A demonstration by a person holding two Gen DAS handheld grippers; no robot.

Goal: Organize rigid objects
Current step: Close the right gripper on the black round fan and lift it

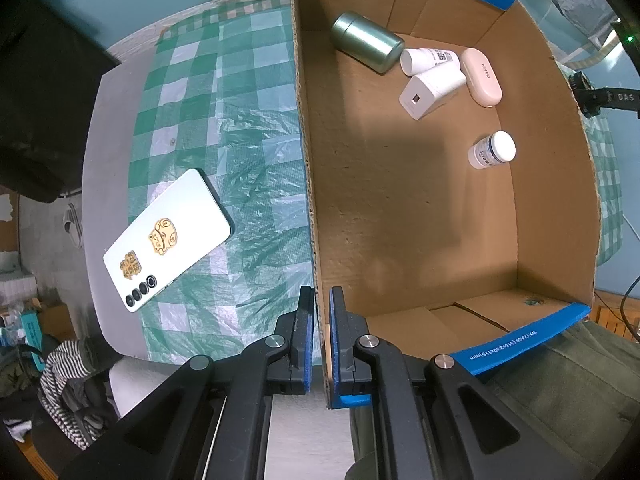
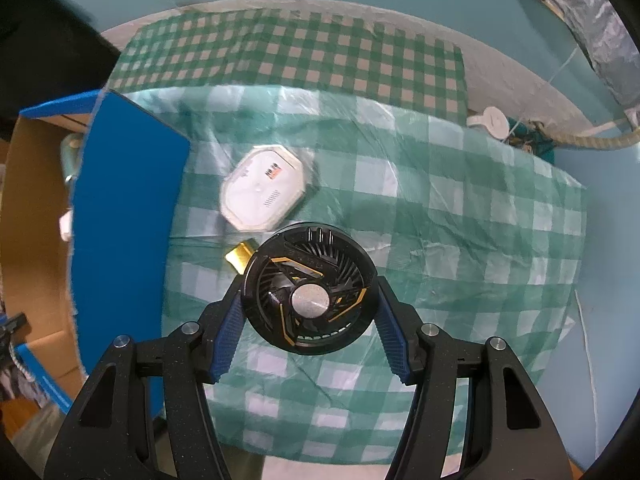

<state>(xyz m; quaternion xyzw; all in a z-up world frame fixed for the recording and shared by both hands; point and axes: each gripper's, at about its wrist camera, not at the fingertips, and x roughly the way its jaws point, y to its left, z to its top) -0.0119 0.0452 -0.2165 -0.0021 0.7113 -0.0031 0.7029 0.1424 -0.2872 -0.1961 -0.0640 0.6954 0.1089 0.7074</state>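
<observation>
My left gripper (image 1: 322, 312) is shut on the left wall (image 1: 308, 184) of an open cardboard box with blue edges. Inside lie a green metal tin (image 1: 366, 42), two white bottles (image 1: 492, 151), a white charger block (image 1: 430, 90) and a pinkish case (image 1: 482, 76). A white phone (image 1: 168, 236) lies face down on the checked cloth left of the box. My right gripper (image 2: 308, 300) is shut on a round black fan (image 2: 310, 290) and holds it above the cloth. A white octagonal box (image 2: 262, 188) and a small gold item (image 2: 240, 258) lie beyond it.
The box's blue outer wall (image 2: 124, 220) stands left of the fan in the right wrist view. A green checked cloth (image 2: 460, 220) covers the table. A white round object (image 2: 494, 120) and a cable sit at the far right edge. Clothes (image 1: 68, 380) lie below the table's left side.
</observation>
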